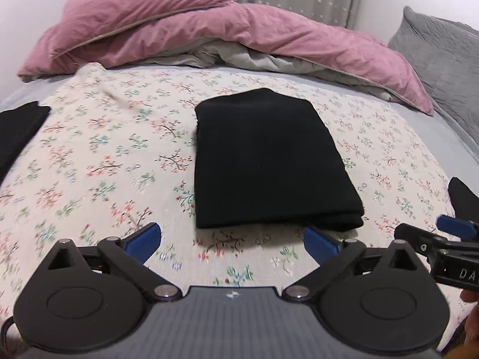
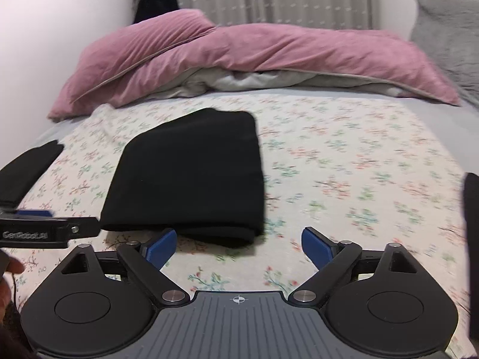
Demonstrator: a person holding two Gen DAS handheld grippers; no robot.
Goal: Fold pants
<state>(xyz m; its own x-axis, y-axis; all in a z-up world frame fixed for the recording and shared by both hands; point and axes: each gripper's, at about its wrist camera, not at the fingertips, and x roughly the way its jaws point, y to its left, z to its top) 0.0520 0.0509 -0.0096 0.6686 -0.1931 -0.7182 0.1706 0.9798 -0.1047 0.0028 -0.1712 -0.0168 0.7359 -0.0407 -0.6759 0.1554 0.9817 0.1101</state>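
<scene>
Two grippers hover over the bed, both with their blue-padded jaws spread wide and nothing between them. The left gripper point(image 1: 232, 240) points down at the near edge of the folded black pants point(image 1: 266, 161), which lie flat as a neat rectangle on the floral sheet point(image 1: 104, 155), just ahead of its jaws and a little toward its right finger; the pads are clear of the cloth. The right gripper point(image 2: 238, 246) hangs beside it, and from there the pants point(image 2: 191, 176) sit ahead and to the left, their near corner just beyond the left finger, apart from it. Each gripper shows at the edge of the other's view. Another dark piece of cloth point(image 1: 18, 128) lies well off to the left of both. Far beyond the jaws, a rumpled pink duvet point(image 2: 239, 51) is heaped across the bed, with a grey pillow point(image 2: 449, 36) at the right.
</scene>
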